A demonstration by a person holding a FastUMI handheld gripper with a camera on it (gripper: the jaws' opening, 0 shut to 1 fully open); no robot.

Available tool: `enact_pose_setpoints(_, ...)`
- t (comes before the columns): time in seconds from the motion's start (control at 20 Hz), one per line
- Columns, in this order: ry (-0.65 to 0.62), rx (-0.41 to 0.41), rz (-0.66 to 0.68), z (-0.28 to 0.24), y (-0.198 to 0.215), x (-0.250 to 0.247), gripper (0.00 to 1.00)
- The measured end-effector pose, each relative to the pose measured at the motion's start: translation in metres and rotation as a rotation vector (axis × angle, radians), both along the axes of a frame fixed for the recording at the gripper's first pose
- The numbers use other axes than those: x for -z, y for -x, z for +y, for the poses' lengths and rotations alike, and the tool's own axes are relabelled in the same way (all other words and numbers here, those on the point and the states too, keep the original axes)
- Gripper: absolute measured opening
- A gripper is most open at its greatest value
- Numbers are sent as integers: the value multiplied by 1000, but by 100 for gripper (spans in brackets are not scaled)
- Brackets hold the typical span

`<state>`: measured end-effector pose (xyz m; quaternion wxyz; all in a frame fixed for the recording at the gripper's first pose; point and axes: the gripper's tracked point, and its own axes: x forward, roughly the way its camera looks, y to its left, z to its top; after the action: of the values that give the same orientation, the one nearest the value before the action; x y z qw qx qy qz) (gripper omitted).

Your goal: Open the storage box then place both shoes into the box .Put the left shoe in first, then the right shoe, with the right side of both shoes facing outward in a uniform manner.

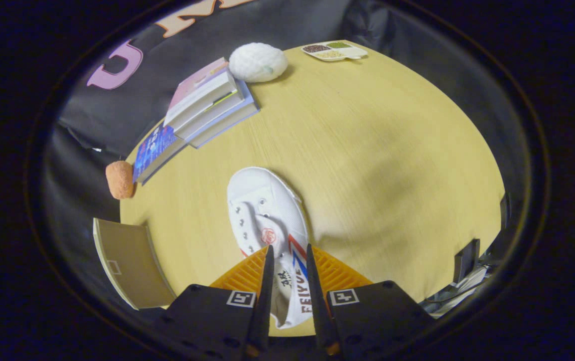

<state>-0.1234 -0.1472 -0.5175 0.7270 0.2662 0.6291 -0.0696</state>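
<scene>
Canvas, white and soft, fills the space between the gripper's (289,255) two fingers: they stand narrow, closed on the heel end of the shoe (267,220), one finger at each side of the collar, and both appear to press on it. The shoe's toe points away from the fingers, over the yellow wooden table (368,150); whether its sole rests on the wood or hangs just above cannot be told.

Taking the shoe as the landmark: a tan flap (127,265), perhaps the storage box's open lid, stands off its left side near the heel. Beyond its toe and to the left lie stacked books (207,105), with an orange sponge-like lump (119,179) at their near end and a white knobbly ball (257,61) at their far end. A small divided tray (335,50) sits well beyond the toe, to the right.

The risk is judged to lie in the hold. Canvas yields, so a pinch this far back could let the toe droop or swing, and the shoe might twist and enter the box with the wrong side outward, or slip free altogether.
</scene>
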Motion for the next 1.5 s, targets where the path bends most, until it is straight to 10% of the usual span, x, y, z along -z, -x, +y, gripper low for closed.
enact_pose_setpoints(0.45,-33,-64,17,12,8,29,43)
enact_pose_setpoints(0.7,-43,-54,11,13,9,25,10)
enact_pose_setpoints(1.1,-371,219,52,56,16,0,3)
enact_pose_setpoints(1.5,-499,195,7,133,-5,-57,3)
